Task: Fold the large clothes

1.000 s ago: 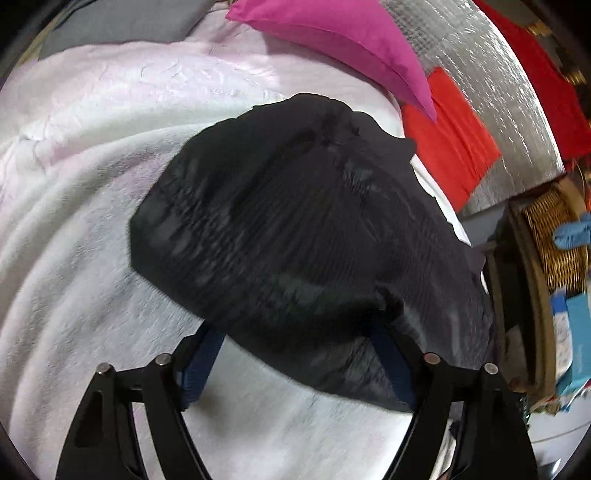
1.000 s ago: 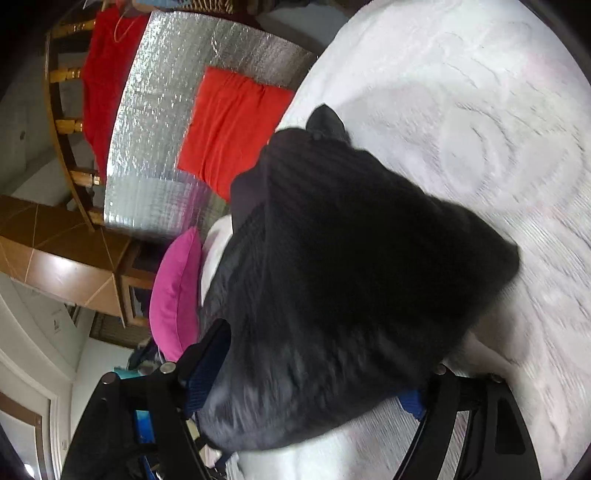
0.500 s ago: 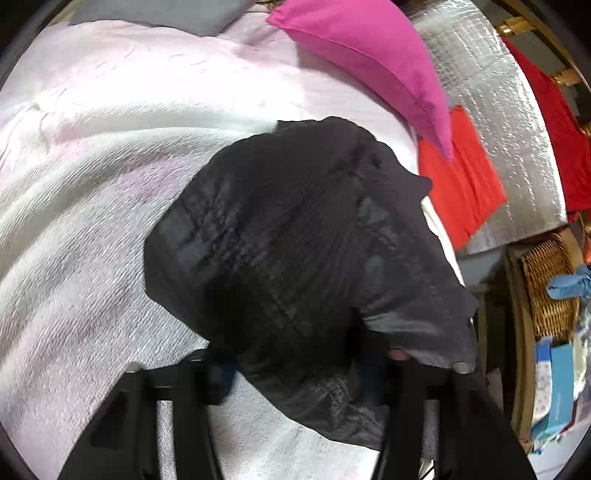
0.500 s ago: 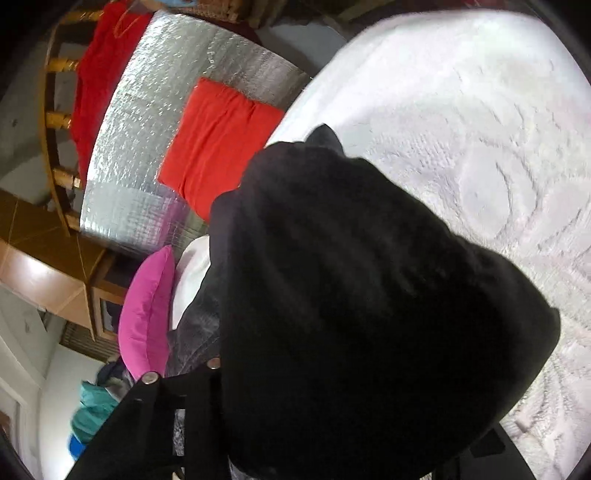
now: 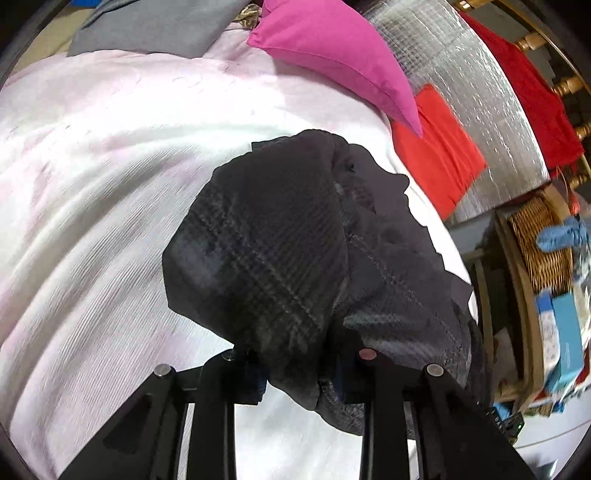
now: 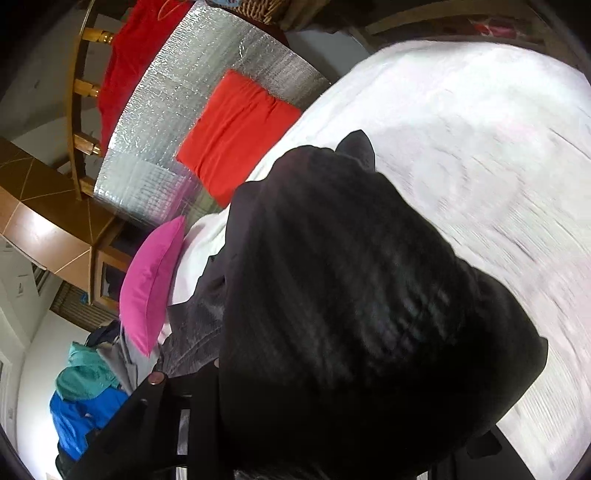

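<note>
A black checked garment [image 5: 280, 240] lies bunched on the white bedspread [image 5: 92, 184], its near edge lifted. In the left wrist view my left gripper [image 5: 301, 373] has a fold of this cloth between its fingers; the jaws are closing and the pads press on the fabric. From the right wrist camera, the same garment [image 6: 351, 277] fills the middle and drapes over my right gripper [image 6: 332, 424]. Its jaws are closing on the cloth too. Only the left finger [image 6: 199, 391] shows; the other one is hidden under fabric.
A pink pillow [image 5: 332, 48] and a grey cloth [image 5: 155, 29] lie at the far side of the bed. Beyond the bed edge a red folded cloth [image 5: 436, 162] rests on a silver foil mat [image 5: 480, 92]. A wicker basket [image 5: 535, 240] stands to the right.
Both grippers' fingers have closed in on the garment's near edge and lifted it. The cloth has bunched up and moved toward the far side of the bed.
</note>
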A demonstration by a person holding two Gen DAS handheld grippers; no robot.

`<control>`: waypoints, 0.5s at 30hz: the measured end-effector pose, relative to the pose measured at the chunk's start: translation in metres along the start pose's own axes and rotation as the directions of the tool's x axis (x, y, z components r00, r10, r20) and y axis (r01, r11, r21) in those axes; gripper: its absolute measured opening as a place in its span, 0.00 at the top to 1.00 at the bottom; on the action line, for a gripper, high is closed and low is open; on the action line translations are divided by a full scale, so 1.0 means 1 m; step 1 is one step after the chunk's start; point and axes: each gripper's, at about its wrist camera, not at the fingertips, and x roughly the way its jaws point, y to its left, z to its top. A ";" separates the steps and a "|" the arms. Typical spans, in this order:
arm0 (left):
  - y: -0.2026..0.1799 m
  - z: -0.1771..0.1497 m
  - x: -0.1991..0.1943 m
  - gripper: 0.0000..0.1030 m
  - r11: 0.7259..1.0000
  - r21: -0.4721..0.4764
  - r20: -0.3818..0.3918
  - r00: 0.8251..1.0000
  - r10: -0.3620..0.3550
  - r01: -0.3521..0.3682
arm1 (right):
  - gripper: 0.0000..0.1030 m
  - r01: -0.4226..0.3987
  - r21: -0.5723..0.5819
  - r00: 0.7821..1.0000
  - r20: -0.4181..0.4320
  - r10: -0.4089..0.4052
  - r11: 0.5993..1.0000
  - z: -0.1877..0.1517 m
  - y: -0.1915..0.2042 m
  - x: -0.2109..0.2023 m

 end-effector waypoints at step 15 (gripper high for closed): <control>0.036 -0.103 -0.053 0.52 0.992 0.127 -0.087 0.995 0.038 -0.027 | 0.46 -0.020 0.106 0.985 -0.171 0.038 0.994 -0.059 -0.064 -0.092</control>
